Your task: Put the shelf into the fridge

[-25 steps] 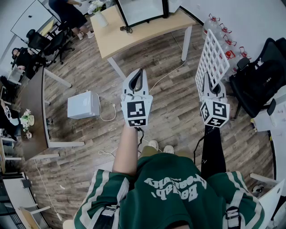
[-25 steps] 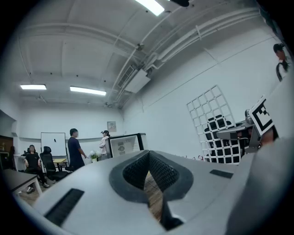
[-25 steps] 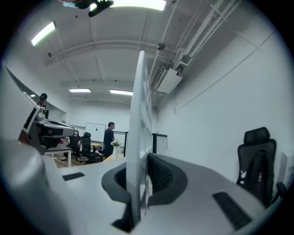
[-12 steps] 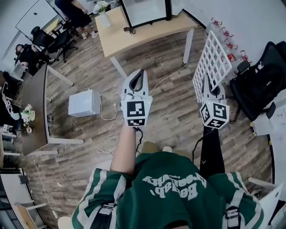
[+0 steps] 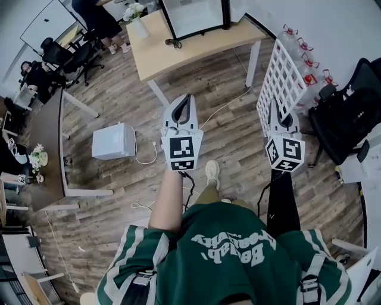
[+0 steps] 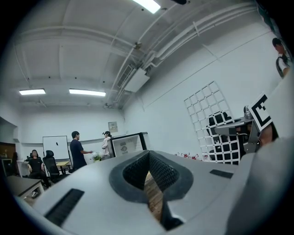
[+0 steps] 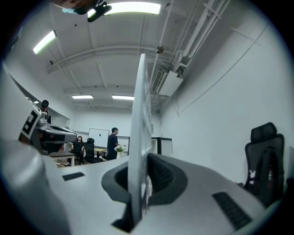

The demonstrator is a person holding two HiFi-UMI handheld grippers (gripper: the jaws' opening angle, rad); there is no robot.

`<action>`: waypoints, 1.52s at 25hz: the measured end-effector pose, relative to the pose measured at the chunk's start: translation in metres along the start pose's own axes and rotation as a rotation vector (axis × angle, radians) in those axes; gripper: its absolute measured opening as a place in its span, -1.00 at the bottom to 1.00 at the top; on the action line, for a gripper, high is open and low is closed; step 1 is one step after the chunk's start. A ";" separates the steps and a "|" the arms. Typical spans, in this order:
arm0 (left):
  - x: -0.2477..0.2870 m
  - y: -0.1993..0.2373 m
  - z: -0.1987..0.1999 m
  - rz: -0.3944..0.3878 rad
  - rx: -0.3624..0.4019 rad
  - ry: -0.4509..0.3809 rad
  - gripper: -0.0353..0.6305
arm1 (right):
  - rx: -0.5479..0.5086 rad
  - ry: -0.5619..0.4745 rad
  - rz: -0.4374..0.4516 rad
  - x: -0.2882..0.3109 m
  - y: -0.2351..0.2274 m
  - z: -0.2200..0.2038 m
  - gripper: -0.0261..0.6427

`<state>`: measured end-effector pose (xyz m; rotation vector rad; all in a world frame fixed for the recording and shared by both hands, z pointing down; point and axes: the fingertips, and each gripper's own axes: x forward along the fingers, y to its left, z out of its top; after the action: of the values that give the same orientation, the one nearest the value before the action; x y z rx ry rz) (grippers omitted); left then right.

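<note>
The white wire shelf (image 5: pixel 283 76) stands upright on edge at the right of the head view, and my right gripper (image 5: pixel 278 117) is shut on its lower edge. In the right gripper view the shelf (image 7: pixel 139 114) rises edge-on between the pads of that gripper (image 7: pixel 140 176). My left gripper (image 5: pixel 187 97) is held out level over the wood floor, shut with nothing in it; its tips (image 6: pixel 149 157) meet. The black-framed fridge (image 5: pixel 195 14) stands on the light wooden table (image 5: pixel 178 50) ahead, and it also shows far off as a small fridge (image 6: pixel 126 146).
A white box (image 5: pixel 112 142) with a cable lies on the floor at the left. A black office chair (image 5: pixel 345 113) and water bottles (image 5: pixel 300 44) stand at the right wall. A dark desk (image 5: pixel 44 134) and people are at the far left. A vase (image 5: pixel 134 21) stands on the table.
The table and fridge have slid a little lower in the head view, and a foot has stepped forward. Both grippers keep their places, and the shelf stays gripped.
</note>
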<state>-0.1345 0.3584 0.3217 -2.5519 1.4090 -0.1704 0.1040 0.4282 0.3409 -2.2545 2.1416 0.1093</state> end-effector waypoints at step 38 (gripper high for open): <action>0.262 0.126 -0.048 -0.106 -0.091 -0.031 -0.89 | -0.077 -0.007 -0.066 0.259 0.003 -0.002 -0.85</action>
<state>-0.1079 0.0656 0.3356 -2.6928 1.3001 -0.0855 0.1140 0.1702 0.3245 -2.3605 2.0922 0.2009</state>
